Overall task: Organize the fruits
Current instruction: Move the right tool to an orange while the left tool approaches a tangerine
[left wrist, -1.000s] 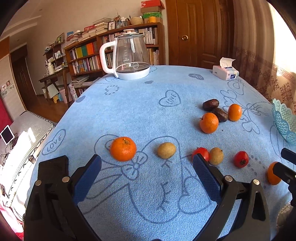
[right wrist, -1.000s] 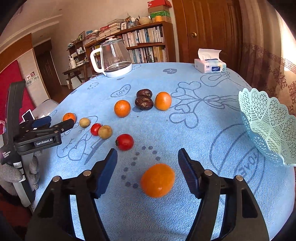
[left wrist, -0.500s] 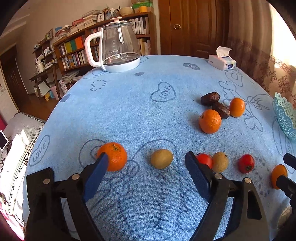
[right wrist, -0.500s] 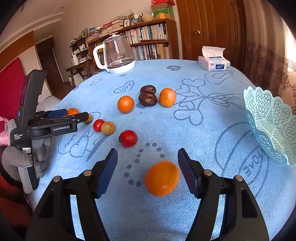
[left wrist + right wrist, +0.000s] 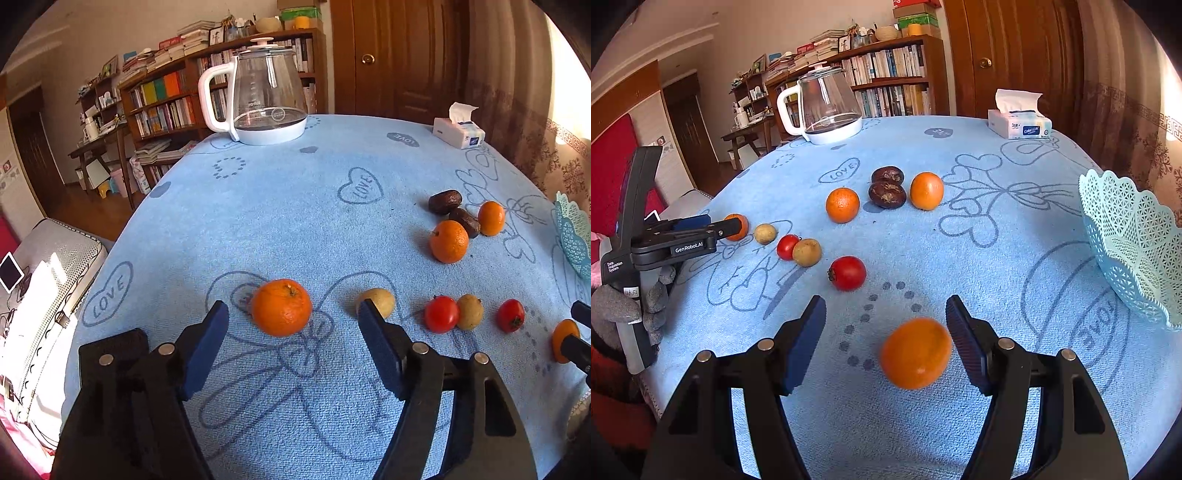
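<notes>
Several fruits lie on the blue tablecloth (image 5: 295, 192). My left gripper (image 5: 291, 325) is open, its jaws on either side of an orange (image 5: 281, 307) that rests on the cloth. A yellow-brown fruit (image 5: 380, 301) sits just past the right finger. My right gripper (image 5: 886, 325) is open around another orange (image 5: 916, 352), which lies nearer the right finger. A red tomato (image 5: 848, 273) lies just beyond it. Two more oranges (image 5: 842, 205) and two dark brown fruits (image 5: 887, 194) sit mid-table. The pale green lattice basket (image 5: 1134, 236) stands at the right.
A glass kettle (image 5: 258, 98) stands at the table's far side and a tissue box (image 5: 1019, 123) at the far right. A second tomato (image 5: 787, 246) and a brown fruit (image 5: 807, 252) lie between the grippers. A bookshelf and a door stand behind the table.
My left gripper has moved forward and left until its jaws flank the orange. My right gripper has closed in slightly on its orange, which sits lower and nearer the right finger.
</notes>
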{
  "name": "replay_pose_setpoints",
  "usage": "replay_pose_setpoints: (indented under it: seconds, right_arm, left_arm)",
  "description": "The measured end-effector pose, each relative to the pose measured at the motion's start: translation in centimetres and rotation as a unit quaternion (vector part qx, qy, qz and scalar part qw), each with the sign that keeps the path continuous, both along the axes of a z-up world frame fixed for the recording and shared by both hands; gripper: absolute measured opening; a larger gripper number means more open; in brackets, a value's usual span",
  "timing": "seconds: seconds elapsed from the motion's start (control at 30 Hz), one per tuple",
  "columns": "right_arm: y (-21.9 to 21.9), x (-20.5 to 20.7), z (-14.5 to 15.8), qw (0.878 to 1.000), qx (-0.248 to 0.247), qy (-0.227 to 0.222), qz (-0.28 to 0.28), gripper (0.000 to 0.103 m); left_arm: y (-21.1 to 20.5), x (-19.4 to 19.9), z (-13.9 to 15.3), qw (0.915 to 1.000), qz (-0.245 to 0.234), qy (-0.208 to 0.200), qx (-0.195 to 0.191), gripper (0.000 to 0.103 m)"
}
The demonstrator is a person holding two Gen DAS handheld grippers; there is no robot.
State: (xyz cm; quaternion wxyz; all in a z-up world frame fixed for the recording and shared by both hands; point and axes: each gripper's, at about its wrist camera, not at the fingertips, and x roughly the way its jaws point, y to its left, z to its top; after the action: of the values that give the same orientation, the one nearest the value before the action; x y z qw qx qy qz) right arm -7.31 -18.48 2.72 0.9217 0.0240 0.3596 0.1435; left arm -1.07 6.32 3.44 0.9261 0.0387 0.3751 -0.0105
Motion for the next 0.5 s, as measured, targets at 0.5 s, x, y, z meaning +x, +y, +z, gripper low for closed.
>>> replay_pose_setpoints:
  seconds: [0.5]
  right_arm:
    - [0.1, 0.1, -0.3, 1.0, -0.001, 0.004, 0.002, 0.069]
  left_arm:
    - [0.7, 2.6, -1.3, 0.9988, 0.029, 0.039, -0.005, 0.04]
